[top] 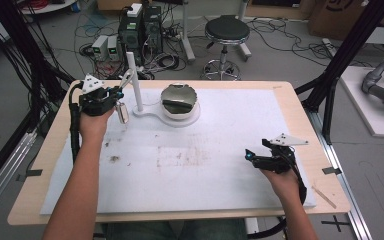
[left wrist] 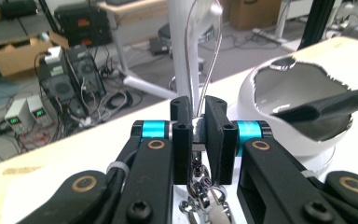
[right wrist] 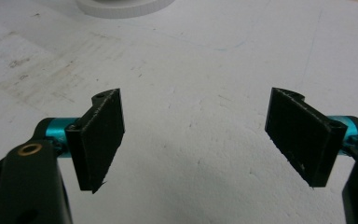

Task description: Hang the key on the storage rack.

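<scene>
I am holding the left tongs (left wrist: 196, 140) closed on a thin silver wire loop with a small metal clasp and tag (top: 122, 111) hanging below it. The loop is rising just in front of the slim white upright post of a stand (top: 134, 80) at the far left of the counter (top: 290, 100). I judge I am either hooking this keyring-like piece onto the post or lifting it off; I cannot tell which.

Beside the post, the white scallop-edged bowl (top: 180, 102) is sitting on the stand's round base, with a dark flat object lying inside it.

My right tongs (right wrist: 200, 135) are standing wide and empty, hovering low over the white foam mat (right wrist: 205, 56), well apart from the stand.

The next move is calling for a steady lift that keeps the narrow loop lined up with the post top, as the wire looks springy.

I am reading no brand, label or writing anywhere; the displays on the floor units are too small.
</scene>
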{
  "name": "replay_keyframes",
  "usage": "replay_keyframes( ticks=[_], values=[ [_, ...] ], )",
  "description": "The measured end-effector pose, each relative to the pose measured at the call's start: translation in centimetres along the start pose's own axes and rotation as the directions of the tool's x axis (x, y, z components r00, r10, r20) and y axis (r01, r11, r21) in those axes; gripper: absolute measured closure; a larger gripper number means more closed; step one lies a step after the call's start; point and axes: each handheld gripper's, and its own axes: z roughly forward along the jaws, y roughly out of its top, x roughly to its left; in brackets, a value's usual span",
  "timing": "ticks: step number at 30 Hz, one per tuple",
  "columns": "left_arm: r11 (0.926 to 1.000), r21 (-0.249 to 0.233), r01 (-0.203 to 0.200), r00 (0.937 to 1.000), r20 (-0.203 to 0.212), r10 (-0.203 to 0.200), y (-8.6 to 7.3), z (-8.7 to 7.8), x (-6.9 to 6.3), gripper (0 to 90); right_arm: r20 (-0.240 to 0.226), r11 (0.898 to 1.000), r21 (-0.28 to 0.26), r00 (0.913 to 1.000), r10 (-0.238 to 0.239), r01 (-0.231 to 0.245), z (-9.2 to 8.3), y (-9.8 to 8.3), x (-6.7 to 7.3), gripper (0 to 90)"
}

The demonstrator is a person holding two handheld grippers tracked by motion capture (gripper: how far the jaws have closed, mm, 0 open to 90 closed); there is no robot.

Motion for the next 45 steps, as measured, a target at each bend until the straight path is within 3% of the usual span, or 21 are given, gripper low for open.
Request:
replay_keyframes(
  ticks=[2, 3, 8, 14, 24, 30, 37, 39, 43, 45],
  values=[
    [0.9999, 0.004, -0.009, 1.0000, 0.000, 0.009, -0.1, 0.3, -0.1, 79.4, 0.002, 1.000, -0.003, 1.0000, -0.005, 0.005, -0.1, 0.1, 0.0, 20.1],
    [1.0000, -0.004, -0.005, 1.0000, -0.004, 0.005, -0.1, 0.3, -0.1, 68.8, 0.003, 1.000, -0.003, 1.0000, -0.005, 0.005, -0.2, 0.1, 0.0, 20.1],
    [0.9998, -0.003, -0.019, 0.9998, -0.011, 0.019, 0.1, 0.1, -0.4, 57.2, 0.002, 1.000, -0.007, 1.0000, -0.001, 0.001, -0.2, 0.1, -0.1, 20.1],
    [0.9999, -0.001, 0.011, 0.9999, -0.002, -0.011, -0.1, -1.1, -0.5, 40.7, 0.001, 1.000, -0.012, 1.0000, -0.007, 0.007, -0.2, 0.3, 0.0, 20.1],
    [0.9989, 0.044, -0.013, 0.9944, 0.105, 0.008, -2.5, -3.2, -2.1, 34.2, -0.004, 1.000, -0.024, 0.9998, -0.019, 0.019, -0.3, 0.5, 0.1, 20.1],
    [0.9987, 0.031, -0.039, 0.9842, 0.174, 0.033, -3.0, -5.0, -3.7, 30.4, -0.001, 0.999, -0.026, 0.9998, -0.021, 0.021, -0.2, 0.7, 0.1, 20.1],
    [0.9987, 0.009, -0.050, 0.9643, 0.261, 0.046, -4.3, -6.1, -5.4, 24.9, -0.009, 0.999, -0.030, 0.9992, -0.039, 0.038, 0.1, 0.8, 0.3, 20.1],
    [0.9986, -0.001, -0.053, 0.9582, 0.282, 0.051, -5.0, -6.2, -5.7, 22.8, -0.009, 0.999, -0.029, 0.9990, -0.044, 0.044, 0.4, 0.7, 0.3, 20.1],
    [0.9979, -0.016, -0.062, 0.9382, 0.340, 0.064, -6.0, -6.1, -5.5, 22.0, -0.014, 0.999, -0.014, 0.9987, -0.048, 0.048, 0.9, 0.7, 0.4, 20.1],
    [0.9983, -0.011, -0.057, 0.9396, 0.337, 0.057, -6.7, -6.0, -5.3, 22.0, -0.020, 0.998, -0.008, 0.9983, -0.055, 0.055, 1.1, 0.8, 0.6, 20.1]
  ],
)
